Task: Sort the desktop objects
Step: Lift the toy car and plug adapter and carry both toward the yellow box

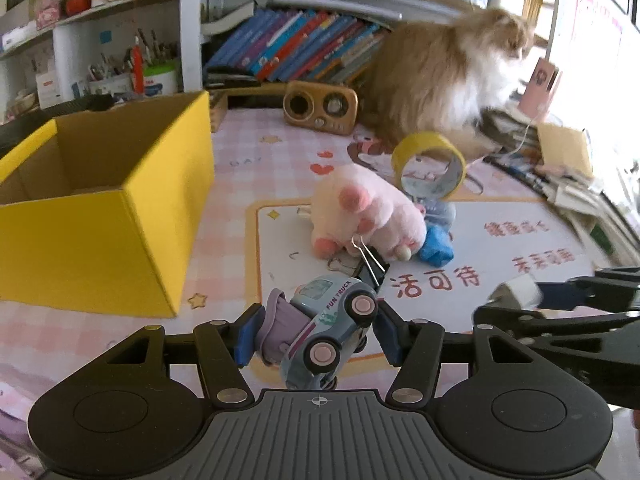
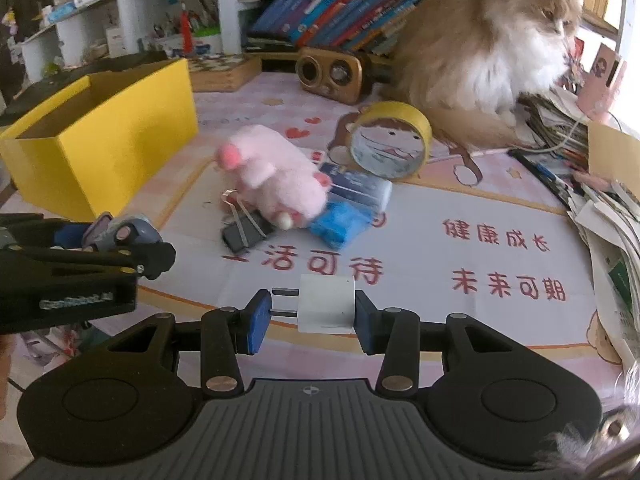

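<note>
Broadly, a fluffy long-haired cat [image 2: 480, 52] fills the upper right of the frame, and an open, smooth-walled yellow cardboard box [image 1: 100, 240] sits left on the glossy printed tabletop [image 2: 460, 208]. Mid-frame lie a fuzzy pink plush [image 2: 276, 180], a yellow tape ring [image 2: 390, 140] and a black binder clip [image 2: 244, 232]. Lower centre, the left gripper [image 1: 316, 334] has its fingers pinching a hard pastel toy truck [image 1: 324, 332]; the right gripper [image 2: 310, 314] has its fingers clamping a white blocky plug adapter [image 2: 326, 308].

The small pale-blue toy van with pink wheels [image 1: 326, 330] is showing "FUN TRUCK" on its side. The pink checked cartoon desk mat [image 2: 440, 184] is displaying red characters, upside down in the right wrist view: 健康成长, 未来可期, 生活可待.
</note>
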`<action>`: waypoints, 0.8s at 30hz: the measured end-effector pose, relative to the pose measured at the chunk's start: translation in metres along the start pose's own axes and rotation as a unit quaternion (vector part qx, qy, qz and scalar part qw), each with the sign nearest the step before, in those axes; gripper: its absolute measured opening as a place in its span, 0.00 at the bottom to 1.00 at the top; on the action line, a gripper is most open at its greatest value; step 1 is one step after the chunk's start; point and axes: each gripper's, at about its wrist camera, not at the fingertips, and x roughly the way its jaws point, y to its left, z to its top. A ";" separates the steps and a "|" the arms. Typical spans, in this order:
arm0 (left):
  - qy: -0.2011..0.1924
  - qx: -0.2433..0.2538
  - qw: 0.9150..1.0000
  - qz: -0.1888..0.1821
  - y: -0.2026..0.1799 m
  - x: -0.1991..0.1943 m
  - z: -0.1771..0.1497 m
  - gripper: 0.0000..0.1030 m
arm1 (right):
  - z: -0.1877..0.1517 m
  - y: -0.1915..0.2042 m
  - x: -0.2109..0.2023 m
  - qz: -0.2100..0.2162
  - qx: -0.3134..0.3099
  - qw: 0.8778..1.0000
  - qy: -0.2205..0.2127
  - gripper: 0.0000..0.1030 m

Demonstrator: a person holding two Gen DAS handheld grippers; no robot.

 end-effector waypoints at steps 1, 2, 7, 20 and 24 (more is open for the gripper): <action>-0.001 -0.003 1.000 -0.001 0.003 -0.005 -0.002 0.56 | 0.000 0.003 -0.002 0.001 -0.001 1.000 -0.003 0.39; -0.001 -0.007 1.000 -0.002 0.006 -0.011 -0.004 0.56 | -0.001 0.007 -0.005 0.001 -0.001 1.000 -0.006 0.39; 0.000 -0.023 1.000 0.000 0.024 -0.035 -0.019 0.56 | -0.004 0.025 -0.017 -0.001 0.001 1.000 -0.015 0.39; -0.007 -0.018 1.000 -0.007 0.067 -0.085 -0.055 0.56 | -0.032 0.094 -0.051 0.002 -0.001 1.000 -0.018 0.39; -0.008 -0.014 1.000 -0.007 0.081 -0.100 -0.068 0.56 | -0.042 0.113 -0.058 0.002 0.005 1.000 -0.015 0.39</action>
